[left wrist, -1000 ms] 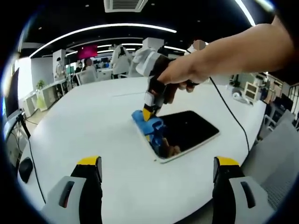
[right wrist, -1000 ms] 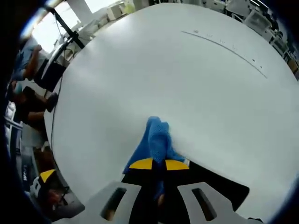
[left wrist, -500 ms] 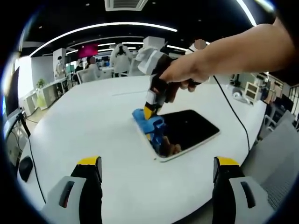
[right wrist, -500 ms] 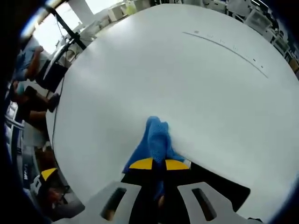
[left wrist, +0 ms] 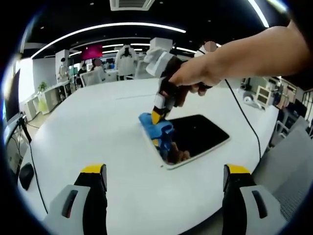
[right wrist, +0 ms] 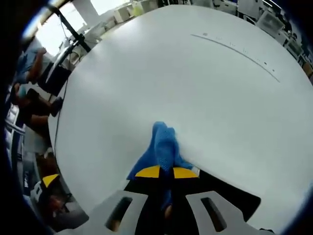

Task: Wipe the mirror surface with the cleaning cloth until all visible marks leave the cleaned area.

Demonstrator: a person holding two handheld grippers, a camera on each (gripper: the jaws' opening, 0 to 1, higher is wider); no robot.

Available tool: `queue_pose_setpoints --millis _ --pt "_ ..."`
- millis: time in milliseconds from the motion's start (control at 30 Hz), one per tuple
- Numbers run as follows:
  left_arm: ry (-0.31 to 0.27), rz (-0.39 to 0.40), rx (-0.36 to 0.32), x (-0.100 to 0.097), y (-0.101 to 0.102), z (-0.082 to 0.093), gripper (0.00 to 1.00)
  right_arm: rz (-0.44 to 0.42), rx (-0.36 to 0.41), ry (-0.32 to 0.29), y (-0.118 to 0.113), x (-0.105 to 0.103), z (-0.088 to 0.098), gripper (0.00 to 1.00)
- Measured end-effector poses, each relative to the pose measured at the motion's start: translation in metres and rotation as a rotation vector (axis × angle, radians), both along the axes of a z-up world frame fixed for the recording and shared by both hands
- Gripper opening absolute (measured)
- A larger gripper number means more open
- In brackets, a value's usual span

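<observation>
Yellow-tipped jaws of the right gripper sit pressed together on a fold of the blue cleaning cloth, which bulges out ahead of the tips and spreads onto the white table. Seen from the left gripper view, that same right gripper comes down at a slant from a person's hand, its tip pushing the cleaning cloth against the far left corner of the mirror. Part of the cloth lies on the mirror's edge and part spills onto the table beside it. The mirror is a dark rounded rectangle with a pale rim, lying flat on the table (its glass reflects the cloth and hand near the close corner, so marks on it cannot be made out).

The left gripper hangs over the near part of the table, well apart from the mirror, its two jaws spread wide with nothing between them.

A black cable runs from the hand across the table past the mirror's right side. In the right gripper view, a faint dotted line crosses the far tabletop.
</observation>
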State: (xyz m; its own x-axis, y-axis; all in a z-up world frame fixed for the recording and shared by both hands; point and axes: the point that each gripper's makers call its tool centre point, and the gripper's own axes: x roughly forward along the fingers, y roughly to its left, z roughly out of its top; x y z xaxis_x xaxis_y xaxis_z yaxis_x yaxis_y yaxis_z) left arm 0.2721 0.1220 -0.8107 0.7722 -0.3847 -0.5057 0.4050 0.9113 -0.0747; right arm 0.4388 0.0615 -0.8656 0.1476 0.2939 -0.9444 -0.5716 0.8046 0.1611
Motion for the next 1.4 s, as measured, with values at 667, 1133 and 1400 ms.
queue_pose_setpoints --millis 667,1133,1400 --pt "0.004 -0.001 0.005 0.0 0.001 -0.001 1.0 -0.031 -0.009 -0.003 -0.022 0.006 -0.003 0.02" --pt "0.003 -0.005 0.006 0.0 -0.001 -0.001 1.0 -0.045 -0.019 -0.007 -0.038 -0.001 0.001 0.02" --pt "0.004 -0.008 0.005 0.0 -0.001 -0.001 1.0 -0.047 -0.021 -0.01 -0.045 -0.003 0.002 0.02"
